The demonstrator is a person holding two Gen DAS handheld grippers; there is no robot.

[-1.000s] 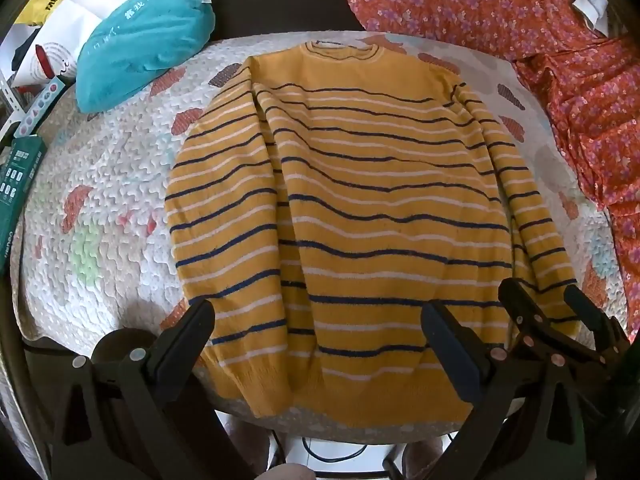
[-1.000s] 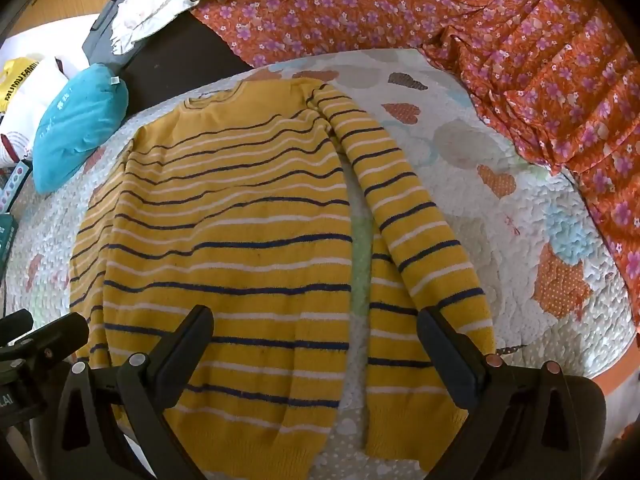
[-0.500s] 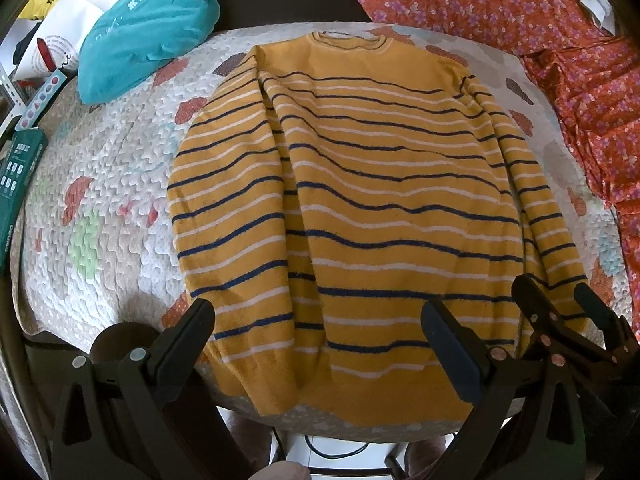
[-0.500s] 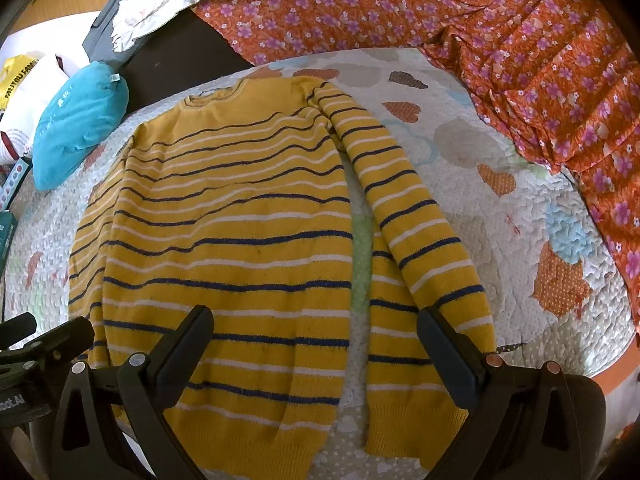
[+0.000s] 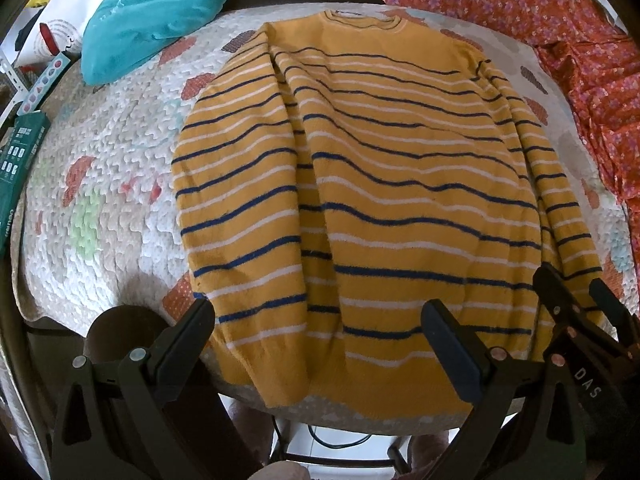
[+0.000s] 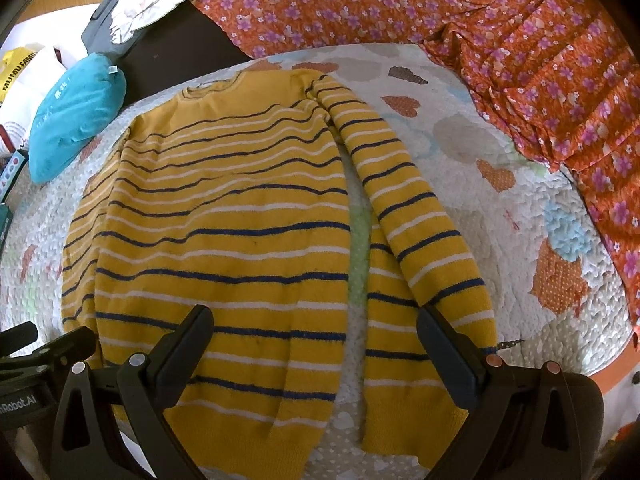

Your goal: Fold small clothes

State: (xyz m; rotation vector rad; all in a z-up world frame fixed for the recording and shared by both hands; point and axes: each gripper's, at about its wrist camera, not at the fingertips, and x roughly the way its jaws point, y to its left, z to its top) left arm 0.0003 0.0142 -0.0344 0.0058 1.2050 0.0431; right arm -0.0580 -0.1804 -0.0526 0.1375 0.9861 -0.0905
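Flat on the patchwork quilt (image 5: pixel 100 184), collar away, a yellow striped sweater (image 5: pixel 380 200) with sleeves lying alongside its body, left gripper (image 5: pixel 316 344) and right gripper (image 6: pixel 312 344) both spread wide above its hem, clasping nothing.

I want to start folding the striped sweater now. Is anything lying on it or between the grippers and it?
Nothing visible does. The sweater lies flat and bare on the quilt; the left gripper and right gripper hover open at its hem. The teal pouch sits off beside it.
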